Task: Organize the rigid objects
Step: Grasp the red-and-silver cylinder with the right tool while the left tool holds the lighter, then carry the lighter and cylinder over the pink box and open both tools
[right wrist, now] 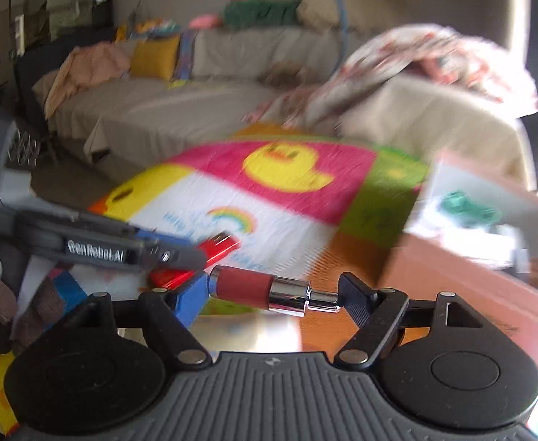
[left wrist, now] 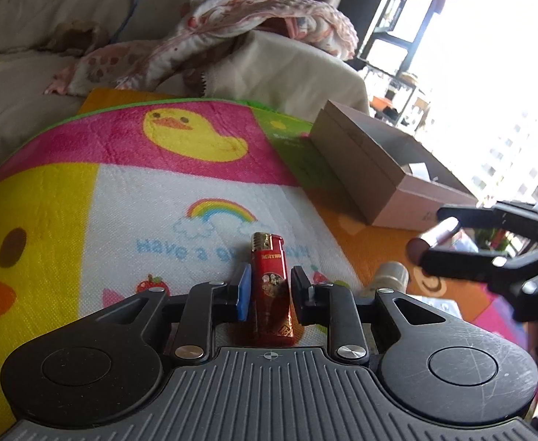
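In the left wrist view my left gripper (left wrist: 271,270) is shut on a red lighter (left wrist: 272,286), which stands upright between the pads above the duck play mat (left wrist: 129,198). At the right edge my right gripper (left wrist: 434,237) holds a dark red and chrome lipstick tube (left wrist: 434,237). In the right wrist view the tube (right wrist: 265,290) lies crosswise, and my right gripper (right wrist: 272,283) clamps it end to end. My left gripper (right wrist: 195,251) with the lighter (right wrist: 219,244) reaches in from the left, close to the tube's left end.
An open cardboard box (left wrist: 353,169) sits on the mat's right side, with its pinkish wall (right wrist: 452,268) near my right gripper and a green item (right wrist: 467,207) inside. A white bottle top (left wrist: 392,273) lies below the grippers. A sofa with a crumpled blanket (left wrist: 254,18) lies behind.
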Motion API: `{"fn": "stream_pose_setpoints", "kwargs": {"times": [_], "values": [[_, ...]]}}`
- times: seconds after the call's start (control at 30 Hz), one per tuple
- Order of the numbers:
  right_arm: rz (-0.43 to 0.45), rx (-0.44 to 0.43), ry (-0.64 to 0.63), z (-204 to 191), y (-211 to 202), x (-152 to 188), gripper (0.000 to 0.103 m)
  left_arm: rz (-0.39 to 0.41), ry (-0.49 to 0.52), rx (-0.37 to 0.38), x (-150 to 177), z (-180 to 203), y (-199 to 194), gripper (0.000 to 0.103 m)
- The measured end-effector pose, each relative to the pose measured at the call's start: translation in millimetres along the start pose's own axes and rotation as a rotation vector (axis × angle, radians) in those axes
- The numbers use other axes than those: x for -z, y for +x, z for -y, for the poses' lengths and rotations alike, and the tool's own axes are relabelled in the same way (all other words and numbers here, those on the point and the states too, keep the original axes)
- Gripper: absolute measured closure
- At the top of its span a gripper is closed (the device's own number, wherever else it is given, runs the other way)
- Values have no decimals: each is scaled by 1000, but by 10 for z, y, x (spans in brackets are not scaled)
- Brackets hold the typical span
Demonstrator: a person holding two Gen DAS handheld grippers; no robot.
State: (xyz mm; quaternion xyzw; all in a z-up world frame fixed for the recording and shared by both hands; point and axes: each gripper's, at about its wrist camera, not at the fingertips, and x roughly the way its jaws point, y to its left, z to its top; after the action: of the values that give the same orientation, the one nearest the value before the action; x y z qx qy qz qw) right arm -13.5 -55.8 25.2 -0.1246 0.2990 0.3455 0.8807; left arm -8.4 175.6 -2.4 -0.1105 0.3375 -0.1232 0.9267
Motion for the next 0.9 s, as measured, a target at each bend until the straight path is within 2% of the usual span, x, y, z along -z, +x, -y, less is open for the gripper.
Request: {"fn": "stream_pose_setpoints", "kwargs": {"times": [0.1,0.2,0.3,0.37,0.47,0.57,0.63,0.73,0.83,0.9], "values": [[32,79,40,226,-261,83,25,-21,122,-86,0,209,26,77],[31,187,68,408,-449,291,25,-22,189,-161,25,363,53,77],[-7,232,120,555,-566,518,25,-12,262,-223,58,499,81,76],[-25,245,149,616,-633,656,25,-20,281,-238,67,574,73,76],[-27,266,152,655,-758,817,25,-63,306,-186,107,693,3,77],[-17,271,119,650,-888,929,25,-102,375,-185,189,851,-98,77],[-5,268,98,653,-984,996,25,-107,381,-177,195,916,-215,77],[28,265,83,664,-1147,1062,25,-74,347,-129,76,1027,-461,77],[99,253,86,679,-1373,1020,25,-8,303,-15,-196,1231,-683,77],[168,250,77,683,-1525,920,25,40,311,57,-406,1428,-755,77]]}}
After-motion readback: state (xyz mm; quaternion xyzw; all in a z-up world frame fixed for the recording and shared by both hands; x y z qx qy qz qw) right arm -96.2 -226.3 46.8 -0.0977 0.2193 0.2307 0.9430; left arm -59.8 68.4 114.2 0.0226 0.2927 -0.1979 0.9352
